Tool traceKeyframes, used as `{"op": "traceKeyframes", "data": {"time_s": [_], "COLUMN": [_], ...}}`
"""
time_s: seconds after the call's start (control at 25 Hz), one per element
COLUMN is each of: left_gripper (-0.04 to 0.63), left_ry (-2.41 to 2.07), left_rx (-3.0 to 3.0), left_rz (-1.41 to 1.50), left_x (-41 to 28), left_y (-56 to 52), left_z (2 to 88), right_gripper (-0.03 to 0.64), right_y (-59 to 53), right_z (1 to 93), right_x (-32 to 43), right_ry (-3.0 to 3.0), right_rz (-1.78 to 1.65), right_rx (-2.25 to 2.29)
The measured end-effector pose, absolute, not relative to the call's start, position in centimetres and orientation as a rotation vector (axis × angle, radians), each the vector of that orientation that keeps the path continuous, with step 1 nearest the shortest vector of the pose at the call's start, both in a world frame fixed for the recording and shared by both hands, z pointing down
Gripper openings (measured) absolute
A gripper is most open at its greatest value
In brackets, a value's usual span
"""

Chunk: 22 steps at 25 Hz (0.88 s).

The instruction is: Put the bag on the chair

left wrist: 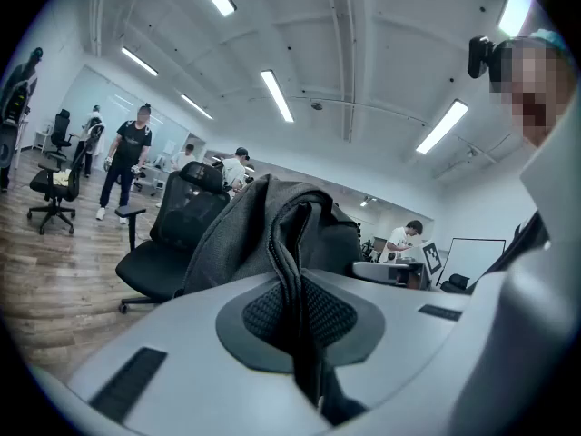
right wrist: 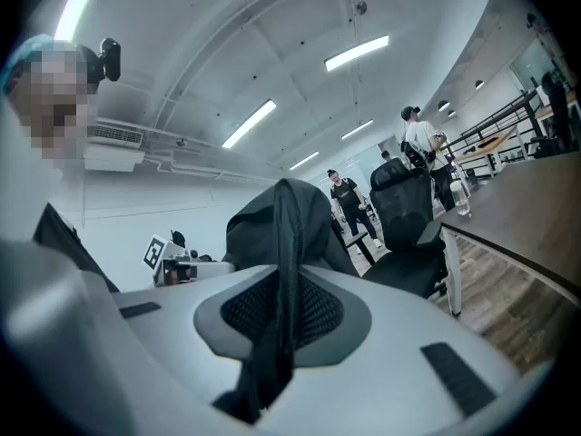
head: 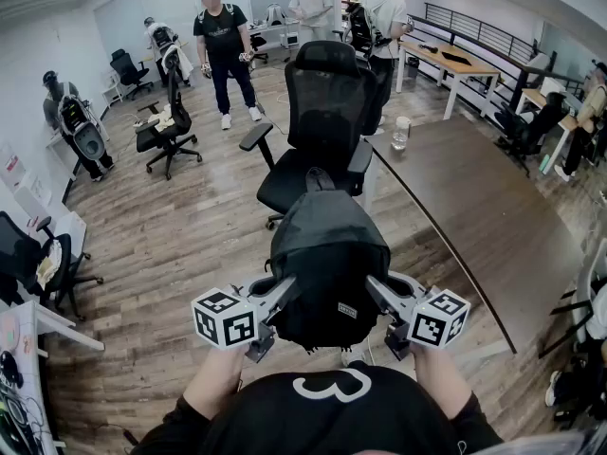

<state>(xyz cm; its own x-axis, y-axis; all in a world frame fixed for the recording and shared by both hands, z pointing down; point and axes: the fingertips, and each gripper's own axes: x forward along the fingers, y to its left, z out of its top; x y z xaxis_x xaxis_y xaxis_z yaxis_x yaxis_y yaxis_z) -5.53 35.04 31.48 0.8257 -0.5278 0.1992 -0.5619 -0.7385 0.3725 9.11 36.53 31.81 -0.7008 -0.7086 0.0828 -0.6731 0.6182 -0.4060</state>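
The pale wood-plank floor (head: 180,254) lay bare beneath the load, so anything let slip would have dropped straight onto it; the long dark wooden table (head: 474,226) stood just beside the target, and a wide swing to that side might have clipped its edge; the black mesh-backed office chair (head: 322,112), seemingly on a wheeled base, could have rolled or swivelled away if nudged at the seat front instead of being loaded from above; the black fabric backpack (head: 327,254) hung in the air between the two tools, in front of the person and apparently short of the seat, resting on nothing; the left gripper (head: 285,294) was pinched tight on a fold of its cloth at one side; the right gripper (head: 377,290) clamped a fold at the other; both holds looked thin, so the weight might have dragged a fold free and tipped the backpack; the small clear cup (head: 401,133) near the table's end could have been knocked over.
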Motion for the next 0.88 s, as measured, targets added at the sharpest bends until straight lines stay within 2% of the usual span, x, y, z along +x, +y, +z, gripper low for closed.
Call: {"op": "traceKeyframes", "data": {"time_s": [0.88], "left_gripper": [0.025], "left_ry": [-0.834], "left_rx": [2.591], "left_rz": [0.102], "left_x": [-7.6], "left_y": [34.8], "left_z": [31.5], "right_gripper": [0.061], "right_y": [36.1], "right_z": [31.9], "right_x": [7.1], "right_ry": [2.757], "right_rz": [-0.624], "right_rx": [-1.189]}}
